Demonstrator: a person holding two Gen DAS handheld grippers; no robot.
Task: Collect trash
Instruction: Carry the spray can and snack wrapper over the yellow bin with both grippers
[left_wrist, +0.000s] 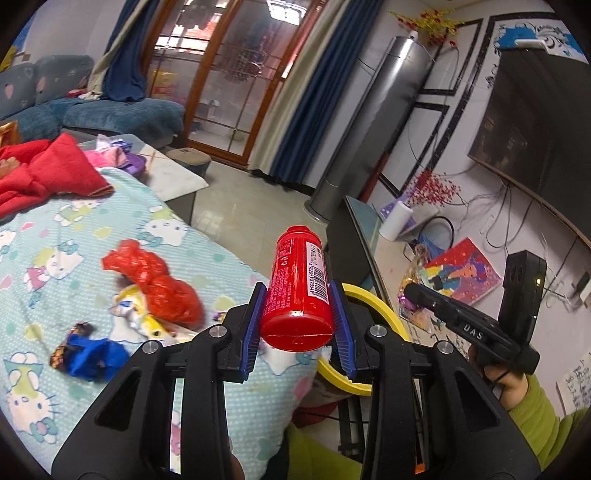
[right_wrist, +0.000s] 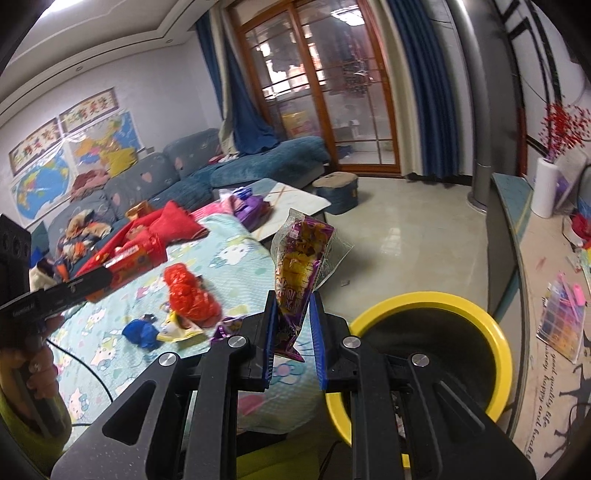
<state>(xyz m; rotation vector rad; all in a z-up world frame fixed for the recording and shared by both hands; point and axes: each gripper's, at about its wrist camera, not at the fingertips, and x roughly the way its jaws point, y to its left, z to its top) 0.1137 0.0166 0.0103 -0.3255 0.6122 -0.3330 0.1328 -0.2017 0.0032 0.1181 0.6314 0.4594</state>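
My left gripper (left_wrist: 297, 299) is shut on a red plastic bottle (left_wrist: 297, 284), held up above the edge of the Hello Kitty blanket (left_wrist: 55, 258); the bottle also shows in the right wrist view (right_wrist: 129, 258). My right gripper (right_wrist: 293, 314) is shut on a purple and yellow snack wrapper (right_wrist: 299, 266), held beside the yellow-rimmed black bin (right_wrist: 432, 302). The bin's rim also shows in the left wrist view (left_wrist: 373, 299). On the blanket lie a crumpled red bag (left_wrist: 155, 280), a blue scrap (left_wrist: 92, 354) and a yellow-white wrapper (left_wrist: 136, 314).
A red cloth (left_wrist: 48, 170) lies at the blanket's far end. A white coffee table (right_wrist: 295, 199), a blue sofa (right_wrist: 258, 162) and a round stool (right_wrist: 336, 192) stand beyond. A low TV cabinet (right_wrist: 517, 221) with clutter runs along the right wall. Tiled floor (right_wrist: 406, 229) lies between.
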